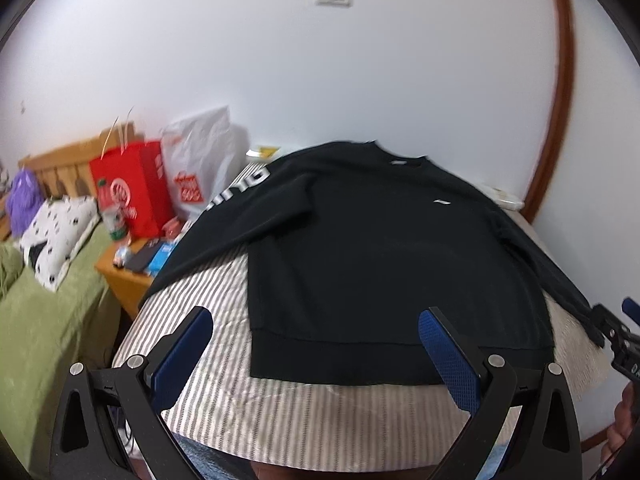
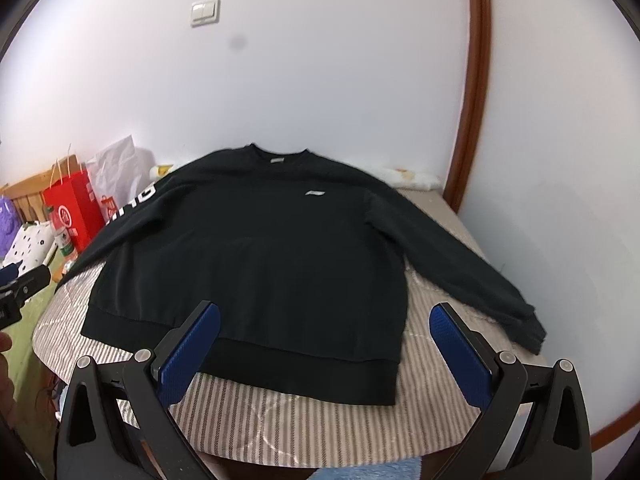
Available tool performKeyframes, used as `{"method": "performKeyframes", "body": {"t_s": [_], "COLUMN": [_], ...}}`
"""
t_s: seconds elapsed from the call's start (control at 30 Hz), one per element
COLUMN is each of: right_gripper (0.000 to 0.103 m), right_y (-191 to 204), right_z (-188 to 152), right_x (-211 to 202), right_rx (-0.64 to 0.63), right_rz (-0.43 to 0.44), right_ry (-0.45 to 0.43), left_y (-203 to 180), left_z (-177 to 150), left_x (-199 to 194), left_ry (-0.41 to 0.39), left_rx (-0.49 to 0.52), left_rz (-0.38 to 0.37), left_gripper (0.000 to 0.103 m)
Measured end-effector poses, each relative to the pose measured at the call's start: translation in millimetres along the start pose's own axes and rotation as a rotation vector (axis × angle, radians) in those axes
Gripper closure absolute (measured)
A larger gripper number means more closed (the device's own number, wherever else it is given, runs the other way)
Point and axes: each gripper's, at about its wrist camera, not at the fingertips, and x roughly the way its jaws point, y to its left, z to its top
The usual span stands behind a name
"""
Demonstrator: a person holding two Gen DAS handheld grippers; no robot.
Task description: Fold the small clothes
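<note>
Far left: green fabric bed (image 1: 52,320), spotted white pillow (image 1: 56,232), red paper gift bag (image 1: 132,192) and white crinkly plastic bag (image 1: 204,160) against white wall.

Left tool (image 1: 316,354): black frame, blue textured pads (image 1: 182,354), spread wide, gripping nothing, hovering over near hem.

Centre: black long-sleeved knit sweatshirt (image 2: 256,256) lying flat, face up, on grey-white striped quilted cover (image 2: 320,428) over table. Long axis running away from cameras: ribbed hem band nearest, round collar with grey neck label (image 2: 277,159) at far end by wall. Small white chest logo (image 2: 314,193) right of centre. Left sleeve (image 2: 132,216) angled out to left edge, white block letters on it, partly off the cover. Right sleeve (image 2: 460,264) stretched diagonally toward near right, cuff bunched and resting on cover.

Right tool (image 2: 324,354): same build, blue pads (image 2: 460,356) wide apart, empty, above hem, not touching cloth.

Far right: curved brown wooden trim (image 2: 476,80) on wall.
</note>
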Motion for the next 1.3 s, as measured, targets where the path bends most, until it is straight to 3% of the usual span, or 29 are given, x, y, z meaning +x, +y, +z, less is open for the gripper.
{"method": "performKeyframes", "body": {"t_s": [0.13,0.33,0.63,0.8,0.93,1.03,1.3], "right_gripper": [0.0,0.0,0.001,0.001,0.001,0.001,0.001], "right_y": [13,35,58,63,65,70,84], "right_z": [-6,-20,-22,-19,-15,-10,4], "right_x": [25,61,103,120,134,146,169], "right_rx": [-0.03,-0.048,-0.043,-0.041,-0.036,-0.035,-0.066], "right_rz": [0.022,0.101,0.124,0.119,0.114,0.114,0.119], "right_ry": [0.027,0.066,0.113,0.131,0.155,0.17,0.189], "left_y": [32,77,115,128,130,130,136], "left_z": [-7,-25,-21,-15,-3,8,30], "left_x": [31,79,140,173,190,199,230], "left_ry": [0.056,0.134,0.2,0.231,0.224,0.209,0.234], "left_rx": [-0.089,-0.161,-0.126,-0.109,-0.082,-0.076,-0.082], "left_rz": [-0.003,0.069,0.213,0.258,0.245,0.214,0.215], "left_gripper": [0.0,0.005,0.009,0.017,0.018,0.028,0.036]}}
